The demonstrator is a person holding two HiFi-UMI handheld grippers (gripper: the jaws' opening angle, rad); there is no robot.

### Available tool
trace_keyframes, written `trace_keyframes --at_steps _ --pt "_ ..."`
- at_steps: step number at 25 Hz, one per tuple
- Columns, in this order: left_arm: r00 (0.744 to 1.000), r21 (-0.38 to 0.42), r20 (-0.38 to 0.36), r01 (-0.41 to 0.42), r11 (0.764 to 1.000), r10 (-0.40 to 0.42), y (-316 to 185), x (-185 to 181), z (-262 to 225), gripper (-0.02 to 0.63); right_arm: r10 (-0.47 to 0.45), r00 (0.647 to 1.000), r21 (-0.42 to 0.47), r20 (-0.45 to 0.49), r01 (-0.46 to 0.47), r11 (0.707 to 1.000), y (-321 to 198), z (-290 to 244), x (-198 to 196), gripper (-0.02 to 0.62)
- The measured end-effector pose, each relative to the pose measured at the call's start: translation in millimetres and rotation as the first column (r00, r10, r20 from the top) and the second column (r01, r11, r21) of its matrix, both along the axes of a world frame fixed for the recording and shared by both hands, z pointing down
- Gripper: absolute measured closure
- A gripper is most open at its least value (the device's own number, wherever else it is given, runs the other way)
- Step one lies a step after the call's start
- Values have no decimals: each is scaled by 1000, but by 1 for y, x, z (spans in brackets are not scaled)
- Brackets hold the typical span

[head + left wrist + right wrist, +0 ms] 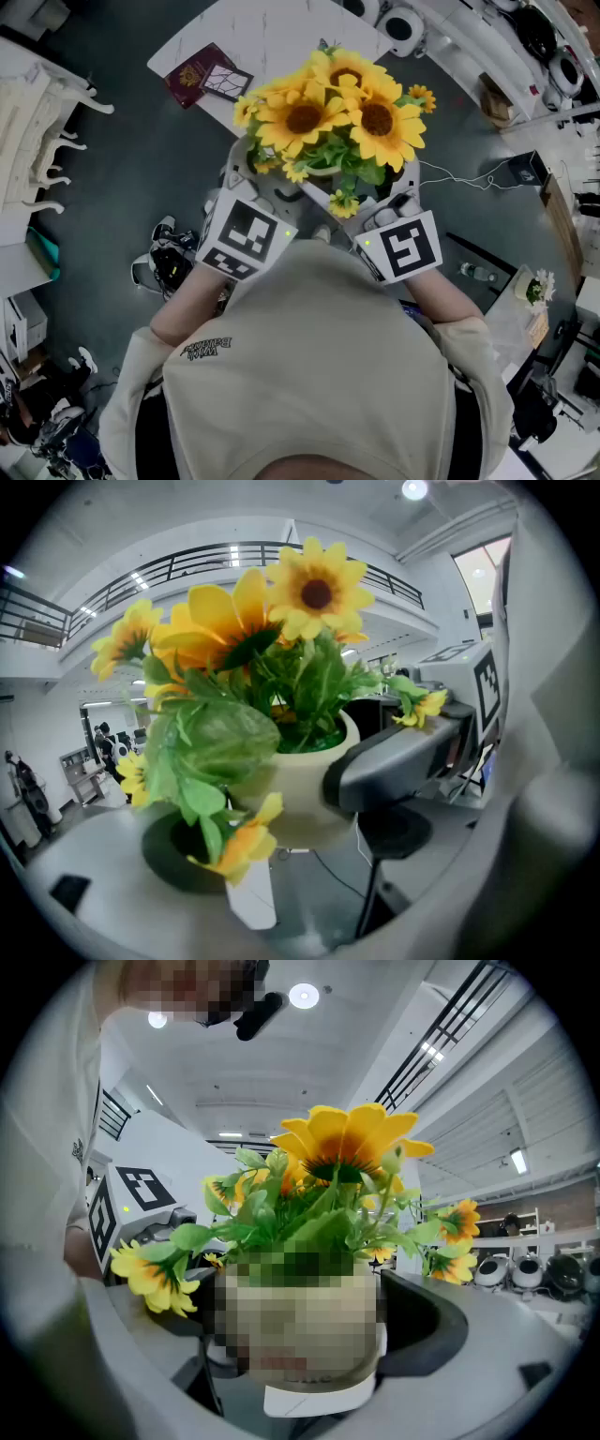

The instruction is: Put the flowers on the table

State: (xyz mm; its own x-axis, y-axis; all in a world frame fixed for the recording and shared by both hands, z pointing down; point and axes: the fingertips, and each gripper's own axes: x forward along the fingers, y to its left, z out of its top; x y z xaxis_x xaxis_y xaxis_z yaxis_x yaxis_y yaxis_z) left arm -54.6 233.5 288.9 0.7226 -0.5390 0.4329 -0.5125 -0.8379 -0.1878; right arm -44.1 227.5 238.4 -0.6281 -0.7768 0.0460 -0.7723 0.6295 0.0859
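I have the flowers (328, 112) up in the air in front of my chest, carried in their cream pot (300, 771) between both tools. My left gripper (281, 808) is clamped on the pot, one jaw pressing each side of it, and my right gripper (300, 1335) grips the same pot from the opposite side, its jaws hugging the rounded wall. In the head view the yellow blooms hide most of the pot, which hangs over the dark floor (122, 187), just short of the white counter (272, 37). A dark red booklet (192, 75) lies near the counter's near edge, well apart from the flowers.
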Motion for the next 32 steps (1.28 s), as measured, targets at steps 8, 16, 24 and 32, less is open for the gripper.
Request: trace_keyframes --at_steps 8,16,24,32 --pt "1000 -3 -2 1 1000 -1 5 5 1 196 -1 1000 -6 7 1 1000 4 1 5 61" --pt "1000 -6 -4 21 1000 -21 19 21 2 196 -7 1000 -2 17 7 1000 18 0 23 60" --pt "1000 6 -3 26 1000 -26 25 35 1 196 -19 1000 -8 24 20 1000 24 2 34 60" --pt "999 17 3 34 999 -34 29 55 1 196 -28 999 1 29 28 1000 28 2 55 61"
